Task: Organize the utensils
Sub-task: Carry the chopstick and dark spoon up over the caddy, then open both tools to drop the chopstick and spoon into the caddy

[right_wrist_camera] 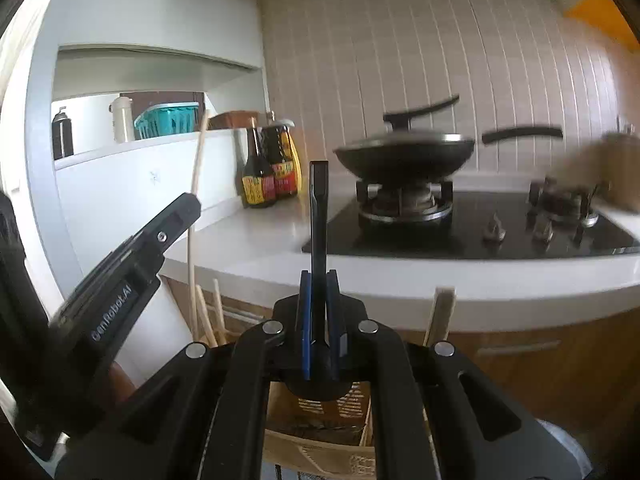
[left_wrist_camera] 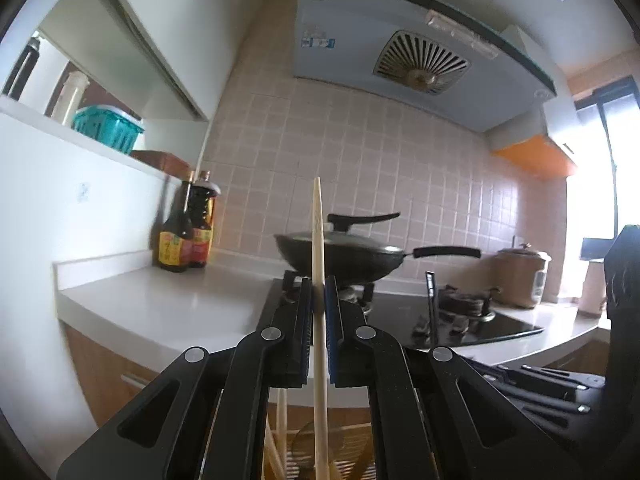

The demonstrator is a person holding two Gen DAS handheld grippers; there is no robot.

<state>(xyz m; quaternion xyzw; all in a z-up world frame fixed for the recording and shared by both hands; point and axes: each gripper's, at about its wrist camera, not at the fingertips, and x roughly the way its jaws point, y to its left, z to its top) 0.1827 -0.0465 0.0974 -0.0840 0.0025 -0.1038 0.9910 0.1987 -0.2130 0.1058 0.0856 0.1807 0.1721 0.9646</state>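
Observation:
My left gripper (left_wrist_camera: 319, 288) is shut on a pale wooden chopstick (left_wrist_camera: 318, 240) that stands upright between its pads. It also shows in the right wrist view (right_wrist_camera: 188, 204) at the left, with the chopstick (right_wrist_camera: 199, 156) rising above it. My right gripper (right_wrist_camera: 319, 280) is shut on a black flat-handled utensil (right_wrist_camera: 319, 208) that points up. Below both grippers is a wooden utensil holder (right_wrist_camera: 320, 440) with several more chopsticks (right_wrist_camera: 218, 312) standing in it. The black utensil's working end is hidden.
A white countertop (left_wrist_camera: 160, 304) runs ahead, with two sauce bottles (left_wrist_camera: 186, 236) at its back left. A black gas hob (right_wrist_camera: 480, 232) carries a lidded wok (right_wrist_camera: 404, 152). A rice cooker (left_wrist_camera: 520, 276) stands far right. A teal basket (left_wrist_camera: 108, 128) sits on the shelf.

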